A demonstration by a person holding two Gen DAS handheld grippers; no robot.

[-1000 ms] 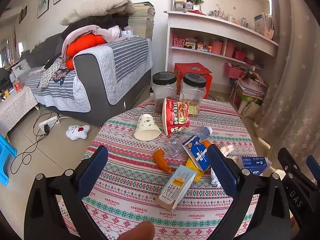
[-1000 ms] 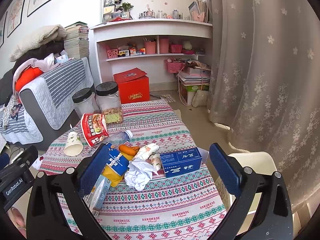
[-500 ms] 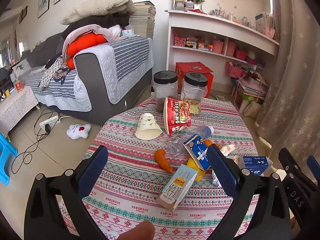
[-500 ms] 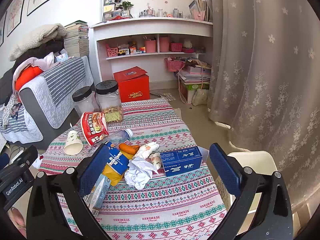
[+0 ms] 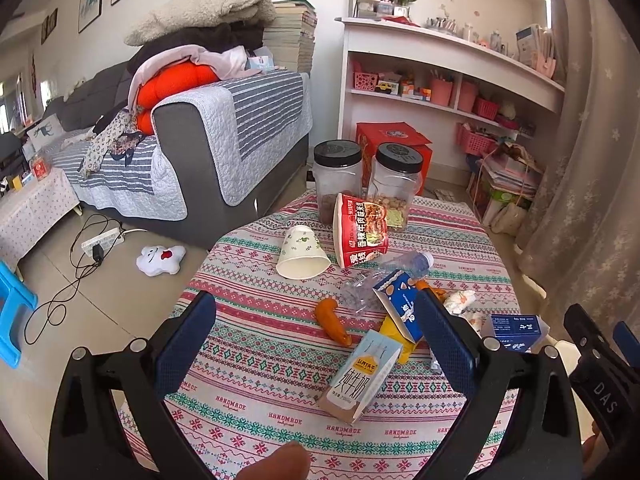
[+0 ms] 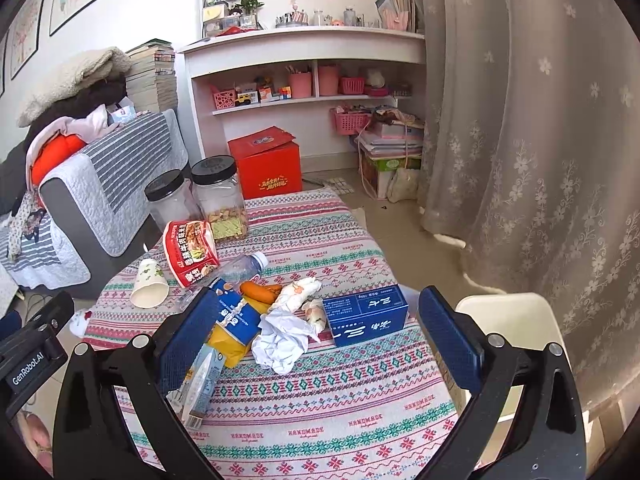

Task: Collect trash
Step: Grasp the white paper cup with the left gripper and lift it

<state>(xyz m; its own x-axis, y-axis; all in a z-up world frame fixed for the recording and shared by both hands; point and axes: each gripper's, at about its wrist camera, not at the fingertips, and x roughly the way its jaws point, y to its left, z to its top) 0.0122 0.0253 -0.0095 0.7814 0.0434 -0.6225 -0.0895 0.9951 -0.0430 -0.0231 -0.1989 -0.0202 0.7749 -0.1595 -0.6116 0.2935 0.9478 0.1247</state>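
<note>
Trash lies on the patterned tablecloth (image 5: 260,364): a milk carton (image 5: 360,374), an orange peel (image 5: 331,322), a tipped paper cup (image 5: 301,254), a red noodle bowl (image 5: 362,230), a clear plastic bottle (image 5: 380,280), a blue snack box (image 5: 400,306). The right wrist view shows crumpled white paper (image 6: 282,340), a dark blue box (image 6: 366,314) and the carton (image 6: 202,380). My left gripper (image 5: 316,344) is open and empty above the near table edge. My right gripper (image 6: 320,340) is open and empty, above the paper.
Two black-lidded jars (image 5: 394,186) stand at the table's far side. A grey sofa (image 5: 192,152) is to the left, white shelves (image 6: 304,64) and a red box (image 6: 266,164) behind, a curtain (image 6: 540,140) and a white bin (image 6: 516,320) to the right.
Both grippers have drifted very slightly; the trash has not moved and both stay open.
</note>
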